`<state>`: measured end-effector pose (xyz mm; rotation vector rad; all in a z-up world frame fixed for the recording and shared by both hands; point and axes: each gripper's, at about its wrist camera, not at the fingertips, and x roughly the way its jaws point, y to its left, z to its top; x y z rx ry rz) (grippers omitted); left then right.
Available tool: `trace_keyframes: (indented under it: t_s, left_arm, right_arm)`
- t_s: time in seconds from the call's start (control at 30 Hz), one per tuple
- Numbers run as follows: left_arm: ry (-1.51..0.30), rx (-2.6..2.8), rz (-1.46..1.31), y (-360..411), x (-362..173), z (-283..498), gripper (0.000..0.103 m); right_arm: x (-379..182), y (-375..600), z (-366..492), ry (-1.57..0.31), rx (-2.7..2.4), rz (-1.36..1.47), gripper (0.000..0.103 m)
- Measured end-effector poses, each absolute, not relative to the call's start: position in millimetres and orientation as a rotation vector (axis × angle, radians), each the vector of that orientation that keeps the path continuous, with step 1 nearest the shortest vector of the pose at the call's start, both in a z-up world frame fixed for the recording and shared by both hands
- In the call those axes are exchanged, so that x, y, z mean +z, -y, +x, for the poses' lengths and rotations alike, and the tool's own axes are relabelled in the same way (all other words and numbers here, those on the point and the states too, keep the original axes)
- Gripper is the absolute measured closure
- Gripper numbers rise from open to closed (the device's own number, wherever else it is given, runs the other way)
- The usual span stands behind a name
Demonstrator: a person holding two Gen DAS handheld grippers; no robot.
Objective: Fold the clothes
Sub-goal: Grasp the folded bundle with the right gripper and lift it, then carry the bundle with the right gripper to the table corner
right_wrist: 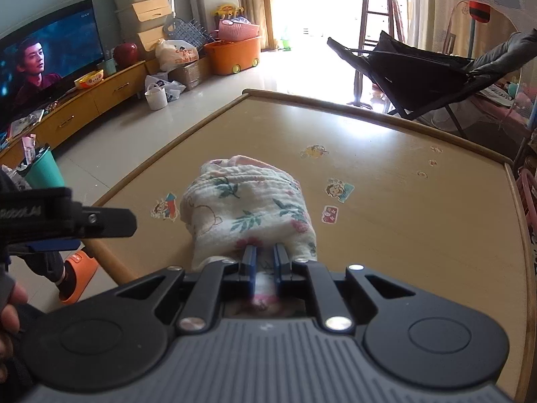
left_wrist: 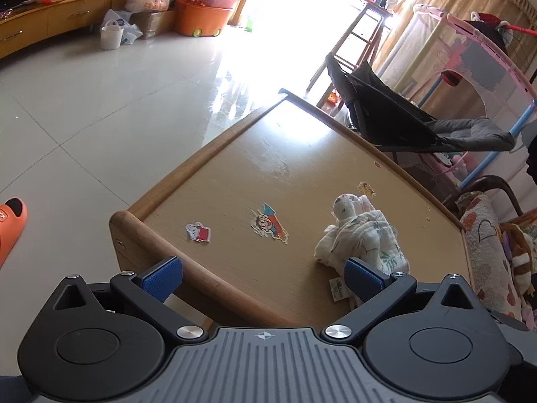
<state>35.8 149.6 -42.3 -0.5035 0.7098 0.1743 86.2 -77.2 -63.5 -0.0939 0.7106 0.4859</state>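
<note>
Only right gripper (right_wrist: pixel 263 263) pinches garment (right_wrist: pixel 248 215), left gripper (left_wrist: pixel 263 277) spread

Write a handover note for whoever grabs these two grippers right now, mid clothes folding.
Right gripper: shut on the near edge of the floral garment; cloth sits pinched between its blue pads.
Left gripper: open, holding nothing, hanging over the table's near left edge, just left of the garment.
Garment: bunched in a loose roll on the wooden table, among cartoon stickers. It is the only clothing on the table.
Done: one edge is gripped. No neat fold shows yet.
Left: probably spread the garment flat, take a second edge with the left gripper, then fold.
</note>
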Motion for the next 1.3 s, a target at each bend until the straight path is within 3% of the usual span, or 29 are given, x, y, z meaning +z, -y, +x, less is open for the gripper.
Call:
trace_keyframes:
  t_s: [0.3,1.0,1.2,1.27,1.3]
  left_arm:
    - [-0.633,0.293,-0.605,-171,-35,30,0.000]
    - [-0.648,0.404,-0.638,-211,-35,27,0.000]
    - [-0.645,0.438,-0.662,-230,-38,23,0.000]
    - [-0.648,0.444,-0.659,-233,-39,22,0.000]
    - [-0.647,0.444,-0.658,-234,-39,21,0.000]
  right_arm:
    - [-59,28,126,-0.735,0.447,-0.130,0.092]
    - [-56,-36,230,-0.785,0.402,-0.041,0.091]
    - [-53,-35,224,-0.771,0.430,-0.073,0.090]
    - [-48,-32,215,-0.766,0.444,-0.093,0.085]
    - [-44,-29,209,-0.757,0.457,-0.104,0.078]
